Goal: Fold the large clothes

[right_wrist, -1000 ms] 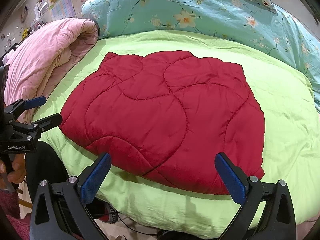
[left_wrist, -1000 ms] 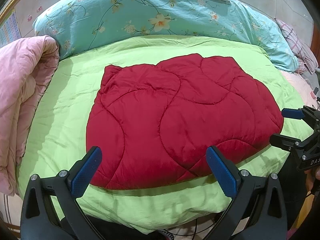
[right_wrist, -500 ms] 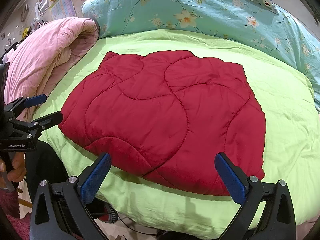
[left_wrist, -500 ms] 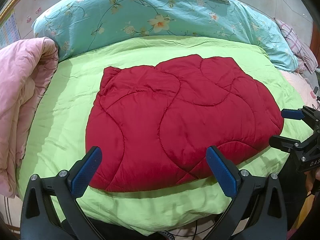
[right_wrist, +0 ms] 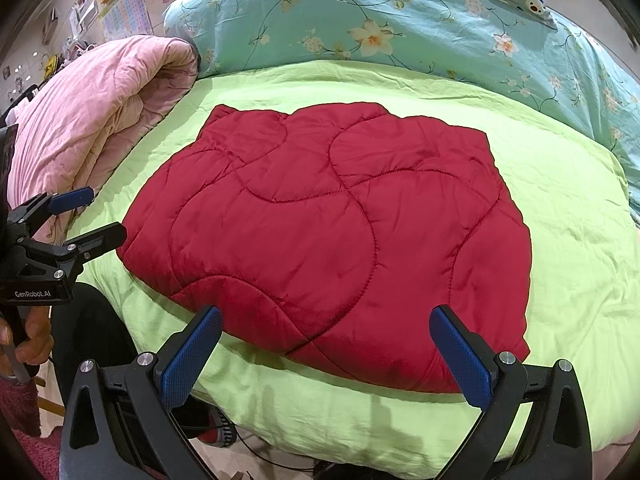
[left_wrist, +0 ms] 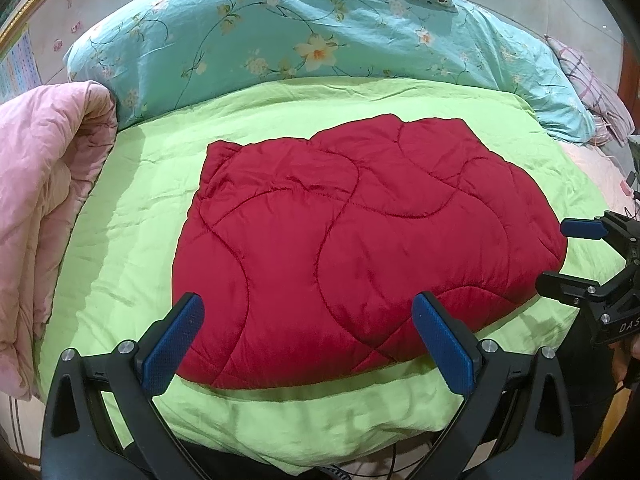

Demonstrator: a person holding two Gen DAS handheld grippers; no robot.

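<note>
Two quilts, pink (right_wrist: 92,120) and floral (right_wrist: 400,20), border the red garment (right_wrist: 332,232).

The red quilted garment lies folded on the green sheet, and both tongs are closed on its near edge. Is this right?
Not quite. Both views show the left tongs and right tongs open, holding nothing. The red quilted garment does lie folded on the green sheet.

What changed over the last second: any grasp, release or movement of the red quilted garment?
Almost nothing. Neither the left gripper nor the right gripper took hold of or let go of anything. Both stay open and empty, hovering at the near edge of the red quilted garment, and the views shifted only slightly. The garment still lies flat in the same folded shape on the green sheet, and the pink quilt is unmoved.
</note>
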